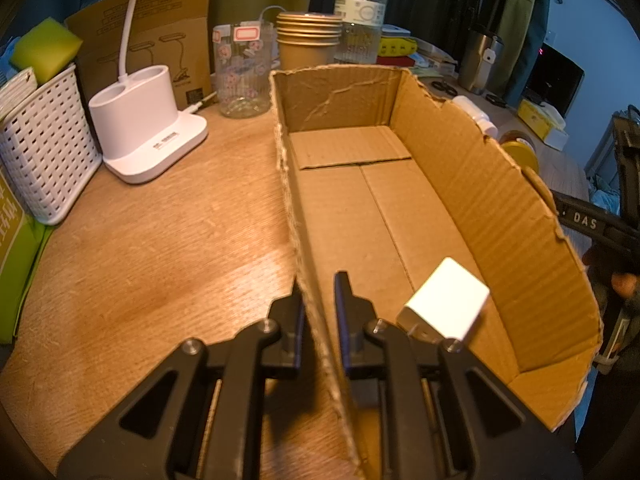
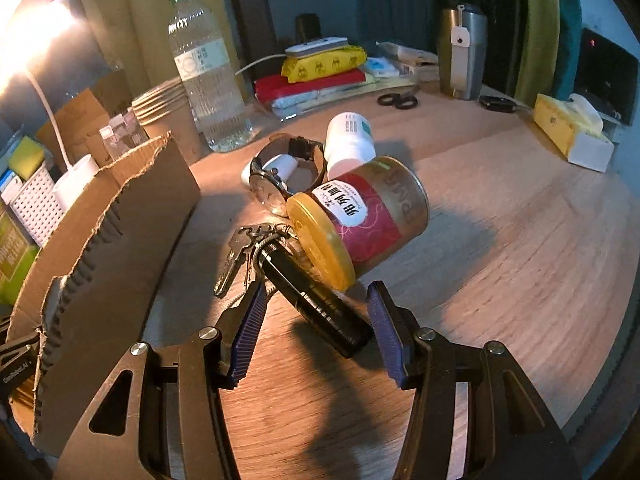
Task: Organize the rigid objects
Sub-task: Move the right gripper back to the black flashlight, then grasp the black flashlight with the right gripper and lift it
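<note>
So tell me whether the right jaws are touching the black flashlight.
Apart. The right wrist view shows the right gripper open, with bare table either side of the black flashlight.

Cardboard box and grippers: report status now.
Left gripper shut on cardboard box wall. Right gripper open around black flashlight, not gripping. White charger boxed. Keys, tin crowd flashlight.

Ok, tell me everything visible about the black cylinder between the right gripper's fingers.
The black cylinder is a glossy, hard-looking tube lying on its side on the wooden table, slanting between the open right gripper fingers, unpinched. Its far end joins a key ring and rests against the yellow-lidded can.
</note>
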Tool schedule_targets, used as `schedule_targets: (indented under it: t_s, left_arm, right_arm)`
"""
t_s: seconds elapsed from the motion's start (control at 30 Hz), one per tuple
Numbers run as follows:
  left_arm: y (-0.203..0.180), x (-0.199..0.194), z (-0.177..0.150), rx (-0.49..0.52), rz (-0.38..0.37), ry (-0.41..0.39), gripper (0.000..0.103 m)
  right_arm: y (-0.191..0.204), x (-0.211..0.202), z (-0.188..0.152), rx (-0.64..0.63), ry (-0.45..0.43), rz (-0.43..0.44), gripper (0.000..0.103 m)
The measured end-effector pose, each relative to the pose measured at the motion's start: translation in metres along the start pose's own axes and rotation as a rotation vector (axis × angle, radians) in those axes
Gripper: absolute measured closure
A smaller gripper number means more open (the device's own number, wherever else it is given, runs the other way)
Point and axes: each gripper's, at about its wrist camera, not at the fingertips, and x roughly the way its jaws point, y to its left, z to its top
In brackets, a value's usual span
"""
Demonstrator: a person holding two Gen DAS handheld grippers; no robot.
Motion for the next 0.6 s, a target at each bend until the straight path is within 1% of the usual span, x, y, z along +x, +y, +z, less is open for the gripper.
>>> schedule_targets:
  t_s: [0.13, 0.17, 0.2, 0.23, 0.37, 0.5, 0.6]
  left_arm:
    - [0.0, 0.0, 0.0, 0.0, 0.0, 0.0, 0.089]
    - [0.0, 0.0, 0.0, 0.0, 0.0, 0.0, 0.089]
    - [0.0, 0.0, 0.0, 0.0, 0.0, 0.0, 0.089]
    - [0.0, 0.0, 0.0, 0.0, 0.0, 0.0, 0.089]
    - [0.0, 0.0, 0.0, 0.0, 0.0, 0.0, 0.089]
    - [0.0, 0.0, 0.0, 0.0, -0.001, 0.0, 0.089]
    - [0.0, 0.001, 0.0, 0.0, 0.0, 0.0, 0.089]
  right_arm:
    - [0.003, 0.003, -0.001, -0.021, 0.021, -0.012, 0.048]
    - [0.004, 0.004, -0.001, -0.029, 0.026, -0.017, 0.05]
    - [0.005, 0.005, -0.001, -0.036, 0.031, -0.02, 0.058]
    - [0.006, 0.006, -0.001, -0.044, 0.033, -0.023, 0.062]
    - [0.01, 0.006, -0.004, -0.08, 0.033, -0.038, 0.069]
    - [0.014, 0.001, -0.007, -0.115, 0.011, -0.049, 0.08]
    - [0.016, -0.006, -0.009, -0.126, -0.027, -0.062, 0.081]
